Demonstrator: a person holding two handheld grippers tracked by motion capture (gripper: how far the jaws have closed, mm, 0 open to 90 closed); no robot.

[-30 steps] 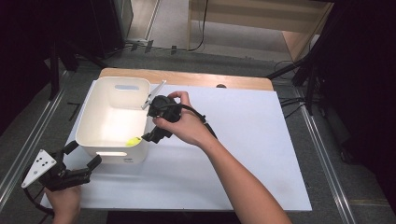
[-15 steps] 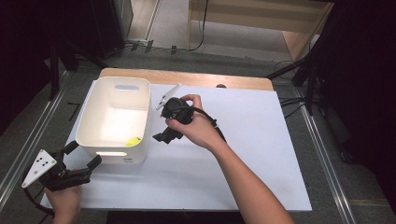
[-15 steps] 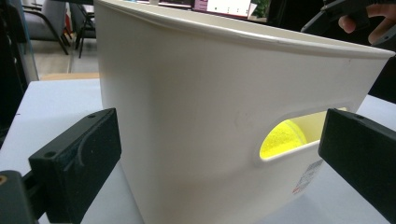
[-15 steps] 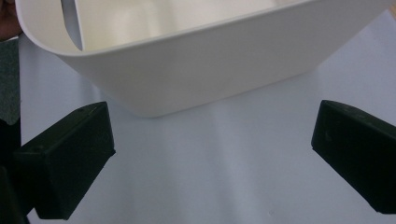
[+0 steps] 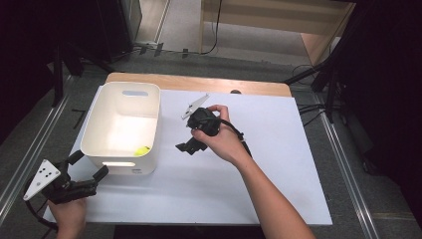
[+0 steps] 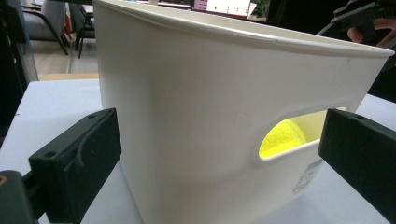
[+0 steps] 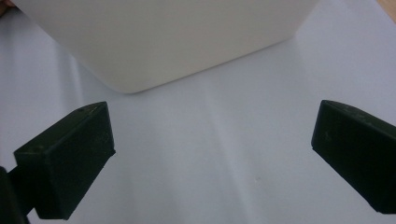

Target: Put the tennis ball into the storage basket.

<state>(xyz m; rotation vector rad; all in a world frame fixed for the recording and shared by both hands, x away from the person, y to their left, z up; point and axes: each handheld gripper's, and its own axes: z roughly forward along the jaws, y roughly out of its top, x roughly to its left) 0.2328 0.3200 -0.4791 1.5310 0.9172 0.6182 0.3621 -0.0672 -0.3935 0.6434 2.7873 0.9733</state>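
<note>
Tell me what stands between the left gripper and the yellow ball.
The near wall of the white bin does: the yellow ball lies inside, seen through the handle slot, while the open left gripper waits outside at that wall.

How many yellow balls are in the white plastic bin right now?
1: a yellow ball lies in the white plastic bin, at its near right corner, behind the handle slot. None looks hidden.

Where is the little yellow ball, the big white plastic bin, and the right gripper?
Little yellow ball (image 5: 143,150): high view, its top.
Big white plastic bin (image 5: 153,130): high view, right rim.
Right gripper (image 5: 186,148): high view, between its jaws' tips.
</note>
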